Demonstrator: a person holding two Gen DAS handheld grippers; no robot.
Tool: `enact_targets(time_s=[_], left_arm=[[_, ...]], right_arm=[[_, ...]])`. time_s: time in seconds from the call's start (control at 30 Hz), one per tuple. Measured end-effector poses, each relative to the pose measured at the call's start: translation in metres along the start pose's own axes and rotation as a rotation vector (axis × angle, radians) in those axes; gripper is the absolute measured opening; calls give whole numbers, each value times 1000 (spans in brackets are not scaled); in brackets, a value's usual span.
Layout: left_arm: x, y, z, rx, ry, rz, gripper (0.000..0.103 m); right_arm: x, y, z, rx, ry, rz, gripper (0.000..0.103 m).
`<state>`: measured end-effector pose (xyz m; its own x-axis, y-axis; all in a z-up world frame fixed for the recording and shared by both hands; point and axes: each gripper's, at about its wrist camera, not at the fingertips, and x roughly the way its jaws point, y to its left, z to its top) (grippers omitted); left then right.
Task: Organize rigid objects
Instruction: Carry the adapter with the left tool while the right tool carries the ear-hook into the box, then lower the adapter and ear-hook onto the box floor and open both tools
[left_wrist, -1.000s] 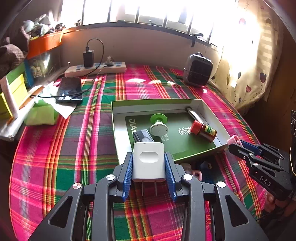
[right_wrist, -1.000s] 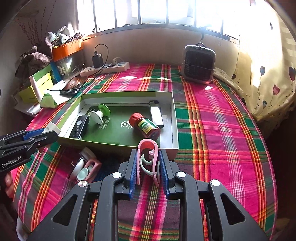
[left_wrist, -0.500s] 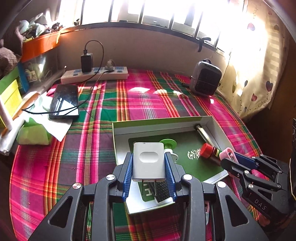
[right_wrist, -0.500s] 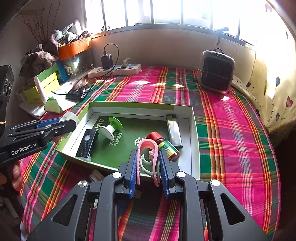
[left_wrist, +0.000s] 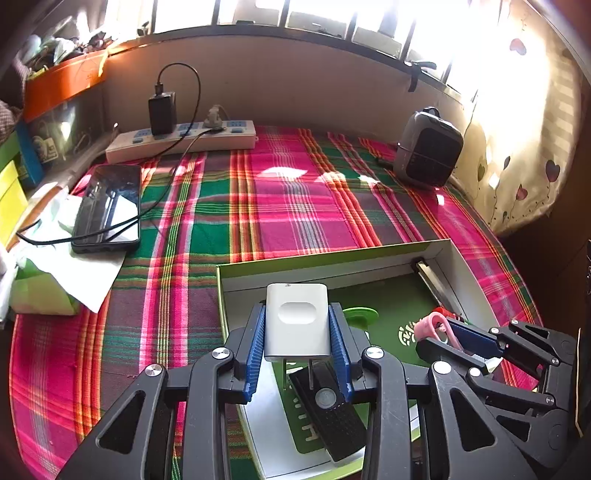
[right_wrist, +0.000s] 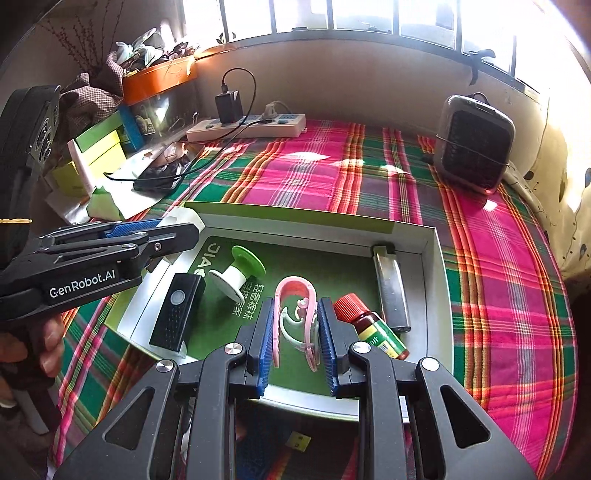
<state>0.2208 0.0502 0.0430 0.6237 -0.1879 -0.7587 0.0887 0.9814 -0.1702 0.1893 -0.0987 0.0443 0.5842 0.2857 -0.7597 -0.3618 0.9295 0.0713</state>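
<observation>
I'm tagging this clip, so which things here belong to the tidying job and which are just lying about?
Part of the job:
- white charger in the left claw
- pink clip in the right claw
- green box
- black remote, green spool, red-capped bottle, silver lighter inside it

Just lying about:
- power strip
- phone
- small heater

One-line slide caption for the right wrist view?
Right gripper holds a pink clip over the green-lined box; left gripper carries a white charger.
</observation>
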Motion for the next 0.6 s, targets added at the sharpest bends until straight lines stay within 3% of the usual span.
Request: enact_targets(time_s=[0.6], left_arm=[[26, 0, 3, 4, 33, -6, 32]], right_arm=[[35, 6, 6, -30, 50, -4, 24]])
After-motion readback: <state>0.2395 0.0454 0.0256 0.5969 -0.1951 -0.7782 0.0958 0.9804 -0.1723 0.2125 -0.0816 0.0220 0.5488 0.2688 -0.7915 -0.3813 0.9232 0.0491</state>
